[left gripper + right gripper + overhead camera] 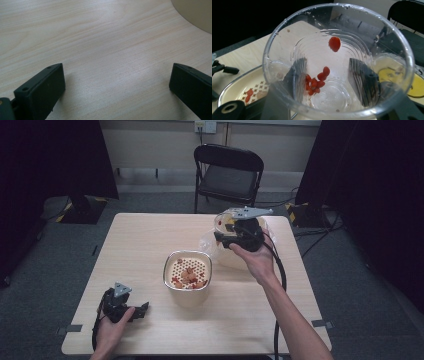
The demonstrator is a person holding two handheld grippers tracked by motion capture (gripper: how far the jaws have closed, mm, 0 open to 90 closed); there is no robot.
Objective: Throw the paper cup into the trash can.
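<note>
A cream pot stands mid-table with a perforated strainer tray in its top, and several red berries lie on the tray. Right of it and raised above the table, my right gripper is shut on a clear plastic cup. In the right gripper view the cup is tipped with its mouth toward the camera. Several red berries cling inside it, one berry apart higher up. My left gripper rests open on the table near the front left edge, nothing between its fingers.
A pale cream object with clear plastic beside it lies under my right hand. A black folding chair stands behind the table's far edge. The pot's side is close to my left gripper.
</note>
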